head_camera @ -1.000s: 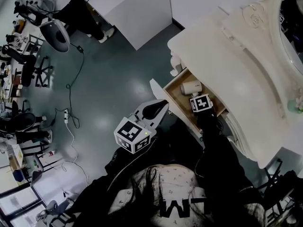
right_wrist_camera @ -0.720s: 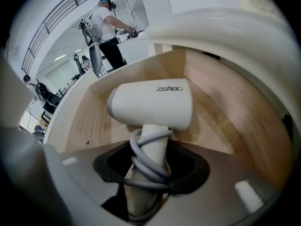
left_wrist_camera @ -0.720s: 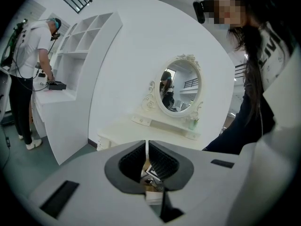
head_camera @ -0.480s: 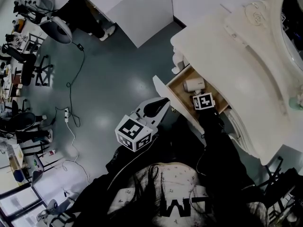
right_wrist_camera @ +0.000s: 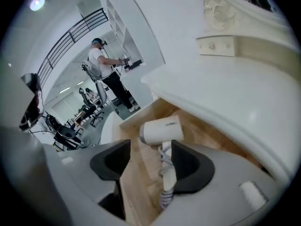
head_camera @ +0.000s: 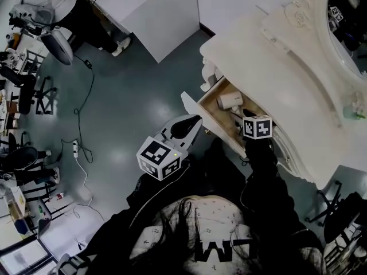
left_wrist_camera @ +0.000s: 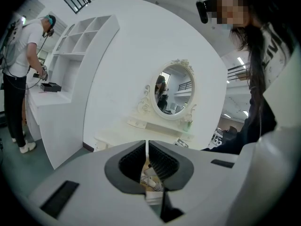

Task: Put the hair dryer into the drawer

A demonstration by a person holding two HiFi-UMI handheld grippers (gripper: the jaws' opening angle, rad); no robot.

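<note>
The white hair dryer (head_camera: pixel 228 101) (right_wrist_camera: pixel 161 130) lies on the wooden floor of the open drawer (head_camera: pixel 213 114) (right_wrist_camera: pixel 136 173), its cord wound round the handle. My right gripper (head_camera: pixel 245 118) (right_wrist_camera: pixel 148 160) hangs above the dryer's handle, jaws wide open and holding nothing. The handle shows beside the right-hand pad (right_wrist_camera: pixel 189 164), apart from it. My left gripper (head_camera: pixel 194 124) (left_wrist_camera: pixel 146 160) hovers in front of the drawer's white front panel. Its jaws are shut on nothing, and the dryer (left_wrist_camera: pixel 151 180) shows through the slit below them.
The cream dressing table (head_camera: pixel 269 67) overhangs the back of the drawer, with an oval mirror (left_wrist_camera: pixel 173 91) above it. A white cabinet (head_camera: pixel 155 10) stands on the grey floor beyond. A person (right_wrist_camera: pixel 106 67) works at a shelf unit; cables (head_camera: pixel 80 105) and chairs lie at left.
My right gripper has let go of the dryer, opened its jaws and risen out of the drawer. The dryer stays on the drawer floor. The left gripper has hardly moved.
</note>
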